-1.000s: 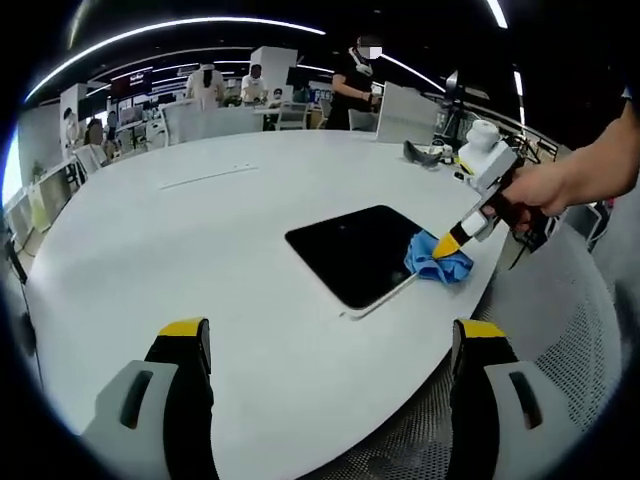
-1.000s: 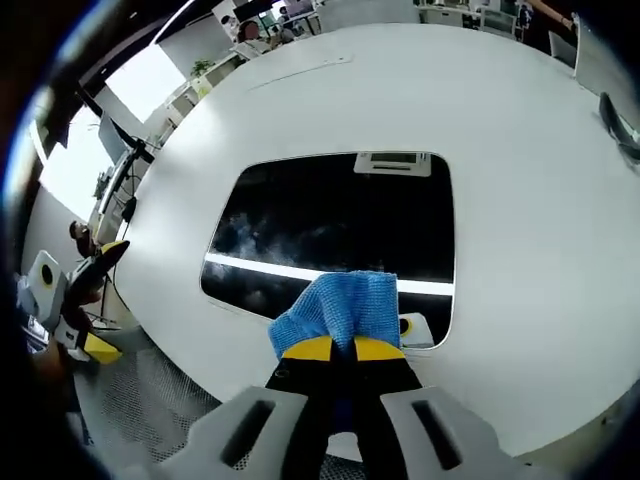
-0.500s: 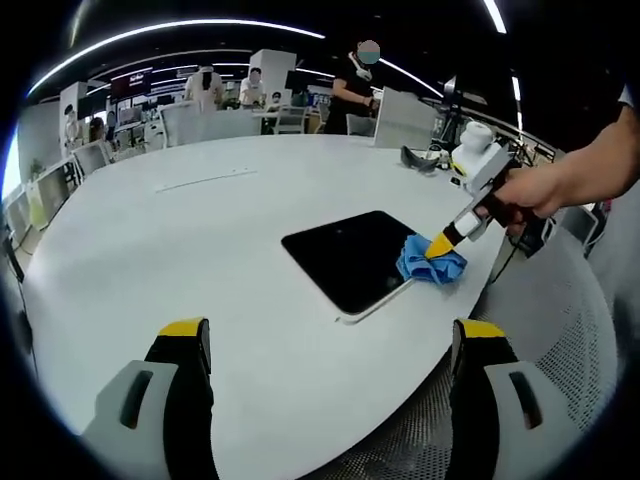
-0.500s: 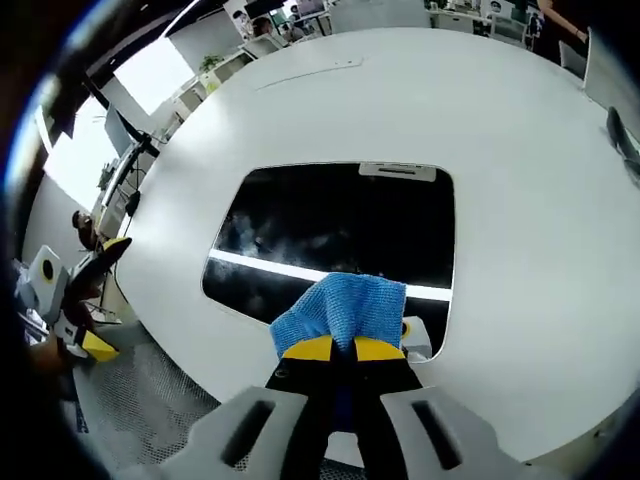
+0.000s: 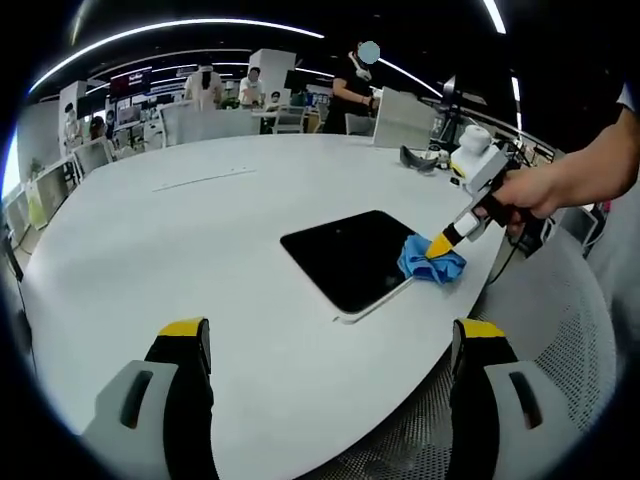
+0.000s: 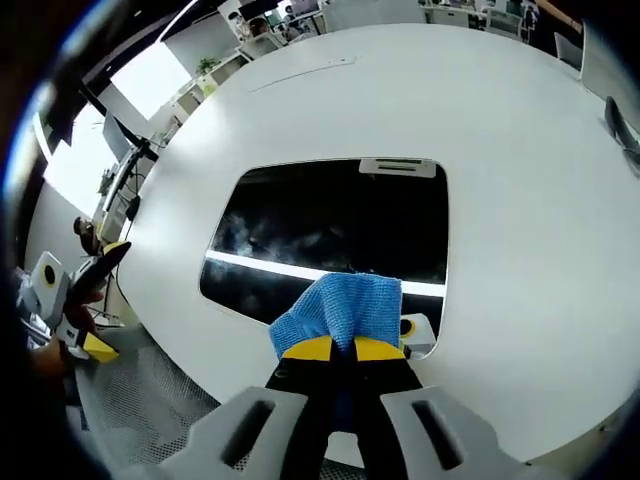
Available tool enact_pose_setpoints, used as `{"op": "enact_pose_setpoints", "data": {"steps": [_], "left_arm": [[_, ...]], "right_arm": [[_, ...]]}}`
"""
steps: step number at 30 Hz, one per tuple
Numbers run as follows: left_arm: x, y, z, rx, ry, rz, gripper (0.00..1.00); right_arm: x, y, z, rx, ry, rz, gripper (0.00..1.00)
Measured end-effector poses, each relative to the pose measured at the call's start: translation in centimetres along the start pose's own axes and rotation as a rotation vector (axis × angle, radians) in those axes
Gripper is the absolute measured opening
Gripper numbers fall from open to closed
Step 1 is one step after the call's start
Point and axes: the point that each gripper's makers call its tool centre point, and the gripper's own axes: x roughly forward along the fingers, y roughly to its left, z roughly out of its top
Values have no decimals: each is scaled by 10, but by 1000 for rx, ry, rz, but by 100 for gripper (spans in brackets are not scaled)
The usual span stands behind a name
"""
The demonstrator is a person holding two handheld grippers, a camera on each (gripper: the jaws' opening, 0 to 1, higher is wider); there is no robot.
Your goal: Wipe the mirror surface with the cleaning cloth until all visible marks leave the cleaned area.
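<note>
A blue cleaning cloth (image 6: 340, 312) is pinched between the closed fingers of the right gripper (image 6: 335, 349), bunched just ahead of the tips. It is pressed on the near edge of a dark mirror (image 6: 330, 230) lying flat on the white round worktop (image 6: 520, 180). The cloth is judged soft, light and easily crumpled, best held by a gathered fold; the mirror is judged rigid, slick and breakable. The left gripper (image 5: 330, 345) is held wide apart, nothing between its fingers, well back from the mirror.
</note>
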Motion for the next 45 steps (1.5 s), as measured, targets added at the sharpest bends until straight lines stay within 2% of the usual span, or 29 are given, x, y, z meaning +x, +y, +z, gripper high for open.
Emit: {"op": "enact_pose_setpoints", "data": {"steps": [14,30,45], "left_arm": [[1,0,-2,-2,9,-2,99],[1,1,-4,-2,15,-1,99],[1,1,-4,-2,15,-1,99]], "right_arm": [[-10,-26,-3,36,-15,-18,0],[-11,-31,-3,31,-5,-25,0],[-5,-34,15,19,-7,-39,0]]}}
